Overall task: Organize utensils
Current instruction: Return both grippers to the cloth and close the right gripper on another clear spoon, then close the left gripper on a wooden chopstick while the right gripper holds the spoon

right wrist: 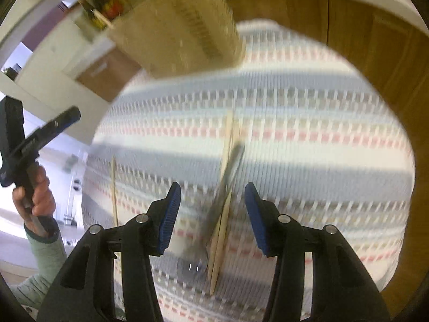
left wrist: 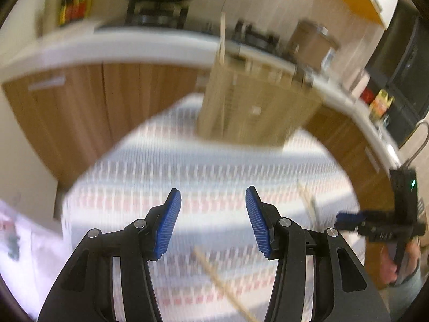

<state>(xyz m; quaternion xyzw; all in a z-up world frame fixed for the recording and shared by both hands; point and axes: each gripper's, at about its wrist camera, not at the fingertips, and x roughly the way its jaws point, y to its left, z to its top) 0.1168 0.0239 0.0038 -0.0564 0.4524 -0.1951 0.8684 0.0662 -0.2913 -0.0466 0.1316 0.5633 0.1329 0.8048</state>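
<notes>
A cardboard box holder stands at the far side of a round table with a striped cloth; a wooden stick stands up in it. My left gripper is open and empty above the cloth, with a loose chopstick lying below it. My right gripper is open and empty above a metal spoon and wooden chopsticks lying together on the cloth. Another chopstick lies to the left. The box is at the top. Both views are blurred.
Wooden cabinets and a white counter with a stove and pots curve behind the table. The right gripper shows at the right edge of the left wrist view; the left gripper shows in a hand at the left of the right wrist view.
</notes>
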